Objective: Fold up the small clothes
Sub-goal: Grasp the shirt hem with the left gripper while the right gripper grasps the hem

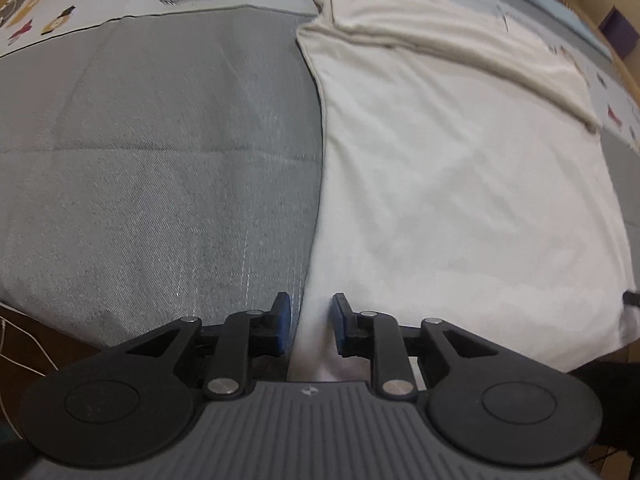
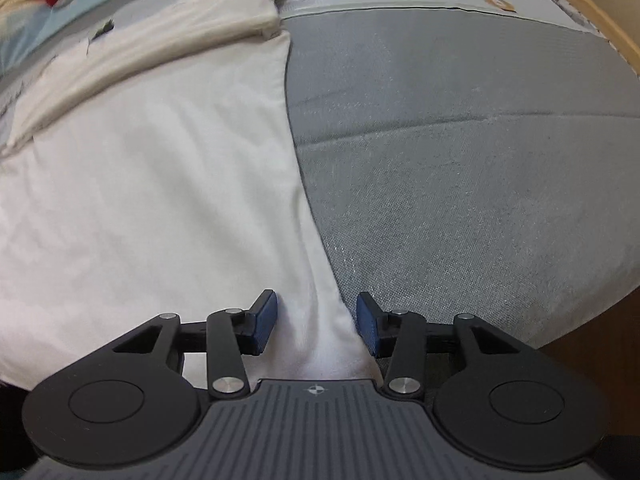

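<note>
White cotton garment is lying flat on the grey woven bed cover, filling the right of the left-wrist frame and the left of the right-wrist frame, with its far part already folded over near the top. Left gripper is straddling the near hem corner at bottom centre, jaws parted, not pinching yet. Right gripper is doing the same at the other corner, jaws apart around bunched fabric. Risk: closing too shallow is likely catching only one layer, or uneven lifting is skewing the fold.
</note>
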A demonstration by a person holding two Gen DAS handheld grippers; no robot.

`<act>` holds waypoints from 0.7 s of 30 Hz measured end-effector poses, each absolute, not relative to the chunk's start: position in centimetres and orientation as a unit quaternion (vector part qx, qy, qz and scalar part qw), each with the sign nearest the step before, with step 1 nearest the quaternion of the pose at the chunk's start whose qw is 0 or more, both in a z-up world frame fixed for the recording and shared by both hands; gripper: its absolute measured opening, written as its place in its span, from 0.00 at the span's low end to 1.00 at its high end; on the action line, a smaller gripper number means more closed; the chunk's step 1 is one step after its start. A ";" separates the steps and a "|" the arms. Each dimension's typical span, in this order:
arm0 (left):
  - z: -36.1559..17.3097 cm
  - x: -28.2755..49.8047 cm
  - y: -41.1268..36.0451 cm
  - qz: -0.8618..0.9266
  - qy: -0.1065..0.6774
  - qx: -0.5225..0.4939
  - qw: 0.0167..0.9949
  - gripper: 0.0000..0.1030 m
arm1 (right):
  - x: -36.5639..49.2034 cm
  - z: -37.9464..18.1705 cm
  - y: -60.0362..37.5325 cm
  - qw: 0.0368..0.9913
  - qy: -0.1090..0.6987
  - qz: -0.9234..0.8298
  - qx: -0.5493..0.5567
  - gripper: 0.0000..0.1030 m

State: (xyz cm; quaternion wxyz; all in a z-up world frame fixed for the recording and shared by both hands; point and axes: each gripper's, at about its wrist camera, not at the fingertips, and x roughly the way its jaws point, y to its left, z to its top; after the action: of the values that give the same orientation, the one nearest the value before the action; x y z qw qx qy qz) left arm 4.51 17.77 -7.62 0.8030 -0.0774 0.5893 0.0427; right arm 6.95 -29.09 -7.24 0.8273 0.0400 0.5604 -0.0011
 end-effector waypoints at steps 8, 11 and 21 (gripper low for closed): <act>-8.3 4.3 17.1 0.026 0.593 -0.060 0.802 0.19 | 6.8 -7.1 -28.5 0.828 0.560 0.007 0.029 0.39; -7.7 4.2 16.6 0.004 0.583 -0.057 0.811 0.07 | 6.7 -6.6 -28.5 0.831 0.555 0.025 0.037 0.10; -7.2 4.4 16.5 0.004 0.580 -0.081 0.811 0.10 | 6.7 -6.2 -28.8 0.834 0.549 0.018 0.047 0.12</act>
State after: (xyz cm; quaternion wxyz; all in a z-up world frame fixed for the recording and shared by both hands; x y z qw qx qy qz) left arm 4.41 16.47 -7.17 0.8106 -0.0814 0.5799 0.0043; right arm 6.71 -28.75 -6.21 0.8342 0.0472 0.5491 0.0183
